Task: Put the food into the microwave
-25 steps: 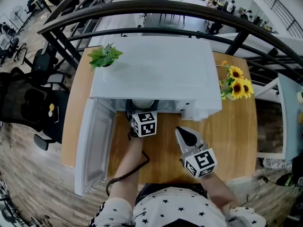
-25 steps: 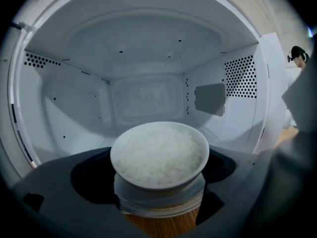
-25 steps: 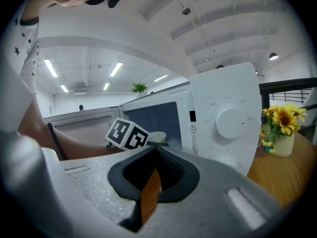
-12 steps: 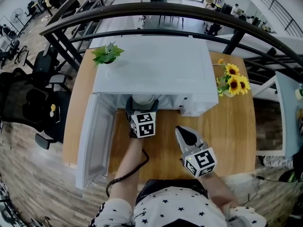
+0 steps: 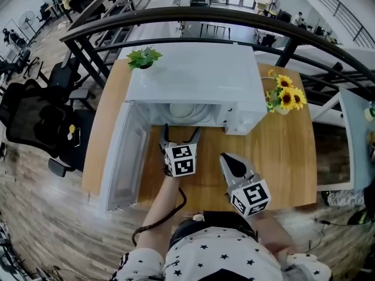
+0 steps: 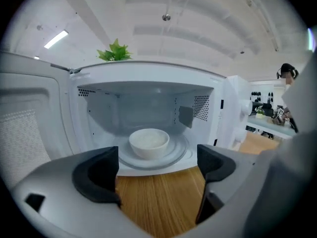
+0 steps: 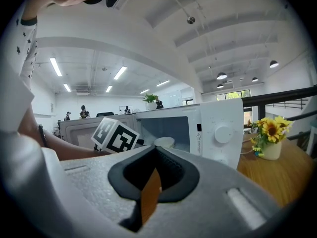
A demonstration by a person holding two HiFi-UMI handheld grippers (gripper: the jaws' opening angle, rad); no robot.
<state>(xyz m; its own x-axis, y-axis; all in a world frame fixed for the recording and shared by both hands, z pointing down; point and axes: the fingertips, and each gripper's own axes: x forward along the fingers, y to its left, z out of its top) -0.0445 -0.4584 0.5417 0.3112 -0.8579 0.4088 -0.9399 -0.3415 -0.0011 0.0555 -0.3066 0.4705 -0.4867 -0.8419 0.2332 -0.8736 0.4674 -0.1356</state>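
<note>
Holding our left gripper [image 5: 181, 134] over the table [image 5: 287, 157], just in front of the open microwave [image 5: 199, 75], we have its jaws wide apart with nothing between them. The bowl [image 5: 187, 111] sits on the turntable [image 6: 177, 155] inside, clear of the jaws. Our right gripper [image 5: 229, 164] hovers nearer the table's front edge, jaws pressed together, empty. The door [image 5: 126, 163] stands open at the left.

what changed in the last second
The left gripper pulled back out of the microwave, jaws apart and empty, leaving the bowl on the turntable inside. The right gripper stayed shut over the table; the door stayed open.
</note>
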